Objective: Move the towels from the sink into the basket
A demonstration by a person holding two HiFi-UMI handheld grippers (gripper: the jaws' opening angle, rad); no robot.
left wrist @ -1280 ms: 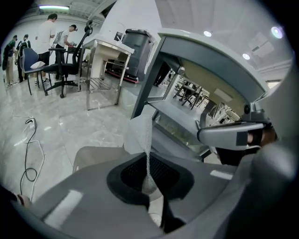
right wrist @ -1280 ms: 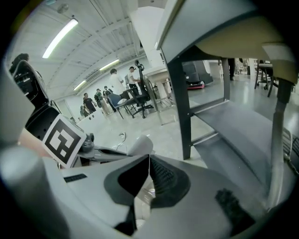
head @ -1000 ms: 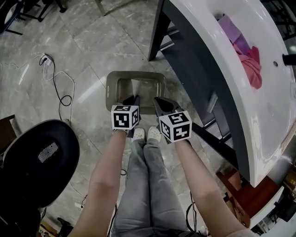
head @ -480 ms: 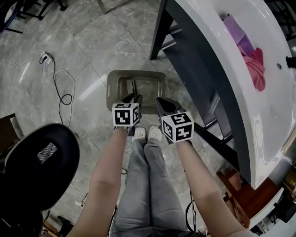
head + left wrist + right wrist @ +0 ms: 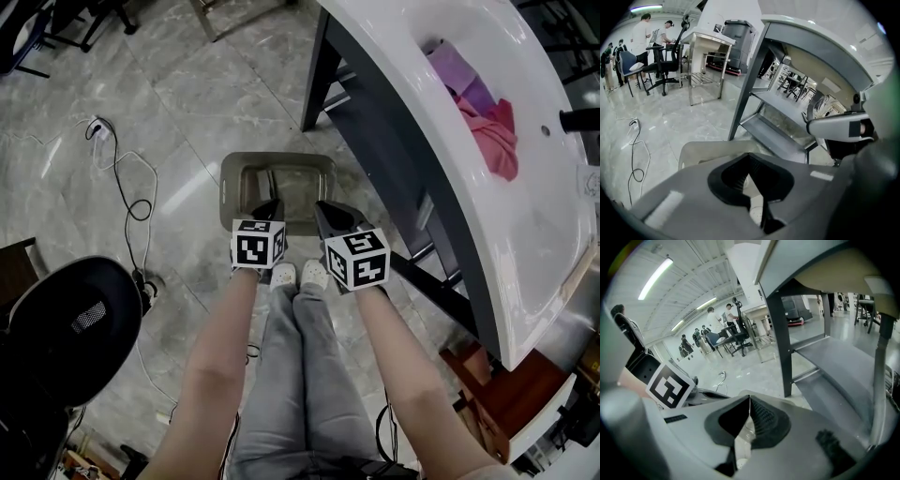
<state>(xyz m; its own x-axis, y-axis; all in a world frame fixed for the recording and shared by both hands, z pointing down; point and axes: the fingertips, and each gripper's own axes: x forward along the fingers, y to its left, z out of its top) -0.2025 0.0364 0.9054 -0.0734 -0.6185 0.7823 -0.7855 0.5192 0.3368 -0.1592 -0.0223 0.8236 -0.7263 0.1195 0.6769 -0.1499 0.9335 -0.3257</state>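
A pink towel (image 5: 489,141) and a purple towel (image 5: 457,71) lie in the white sink (image 5: 525,244) at the upper right of the head view. On the floor stands the grey basket (image 5: 228,180), with nothing in it. My left gripper (image 5: 272,205) hangs over the basket's near edge; its jaws have just been closing and now stand shut with nothing between them. Beside it my right gripper (image 5: 324,209) is also shut and empty. The left gripper view shows the left gripper (image 5: 750,157) above the basket's rim (image 5: 701,150). The right gripper (image 5: 749,400) points toward the floor.
The sink stands on a dark metal frame (image 5: 317,70) with a lower shelf (image 5: 398,155) right of the basket. A black office chair (image 5: 66,328) is at lower left, and a cable (image 5: 127,178) lies on the floor. My white shoes (image 5: 295,274) are under the grippers. People (image 5: 642,33) stand far off.
Both grippers keep nearly the same spot over the basket's near edge. The head view has shifted, so more of the sink and its towels shows.
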